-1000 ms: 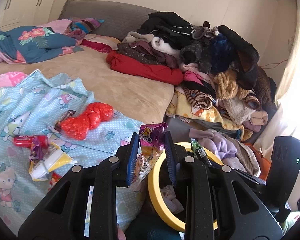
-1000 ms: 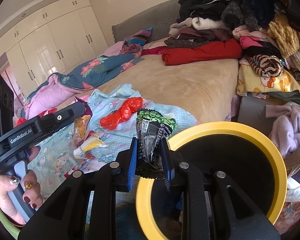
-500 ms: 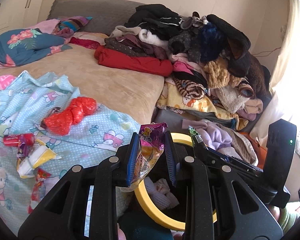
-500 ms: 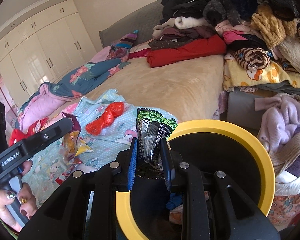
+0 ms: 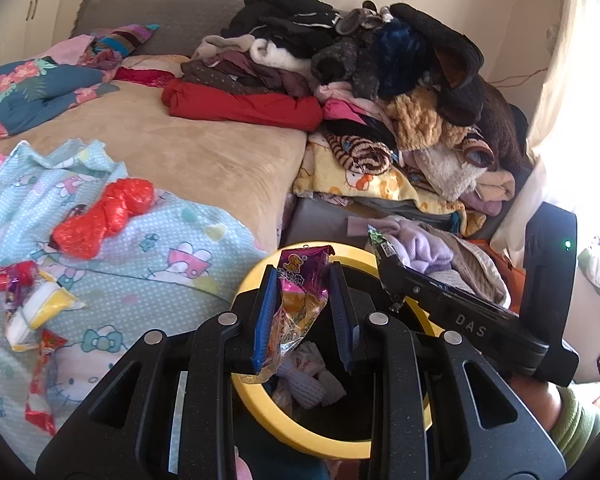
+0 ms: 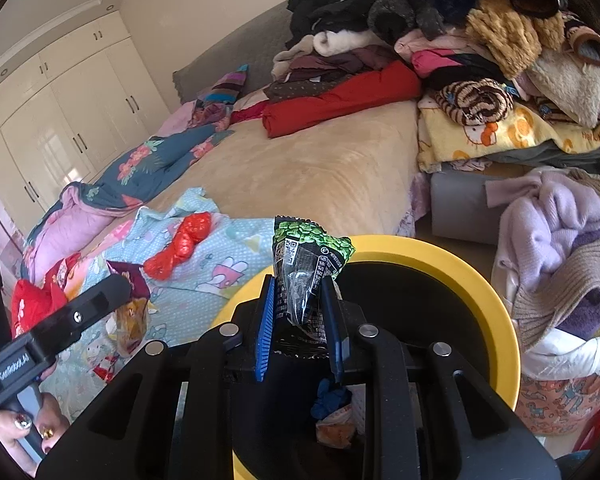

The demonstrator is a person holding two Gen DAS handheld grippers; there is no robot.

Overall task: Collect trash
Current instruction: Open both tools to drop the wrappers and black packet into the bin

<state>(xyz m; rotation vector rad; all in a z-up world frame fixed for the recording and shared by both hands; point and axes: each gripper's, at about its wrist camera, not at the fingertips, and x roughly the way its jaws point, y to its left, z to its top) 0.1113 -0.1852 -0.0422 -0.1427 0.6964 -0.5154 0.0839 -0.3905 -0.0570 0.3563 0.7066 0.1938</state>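
Nearest in the left wrist view, the left claw point(image 5: 303, 312) is clamped on a purple-and-orange snack wrapper point(image 5: 300, 304), which now hangs over the mouth of the yellow-rimmed bin point(image 5: 276, 416); a second ago that wrapper sat over the bed's edge with only part of the rim behind it. White crumpled paper point(image 5: 308, 376) lies inside the bin below.

In the right wrist view, the right claw point(image 6: 298, 320) is closed on a black-and-green wrapper point(image 6: 304, 268), held above the bin's dark opening point(image 6: 404, 312). The rim has slid under the claw since the earlier frame, so more of the bin's inside shows, with a blue scrap point(image 6: 330, 396) and an orange wrapper point(image 6: 336, 432) at the bottom.

Just beyond the bin, the blue cartoon-print sheet point(image 5: 148, 264) on the bed still carries loose trash: a red crumpled bag point(image 5: 104, 216), a yellow-and-white packet point(image 5: 36, 312) and a red wrapper point(image 5: 4, 278), all unmoved on the sheet.

Further back lies the tan bed cover point(image 5: 188, 152), then a red folded garment point(image 5: 244, 106), and the heap of clothes point(image 5: 400, 80) against the wall.
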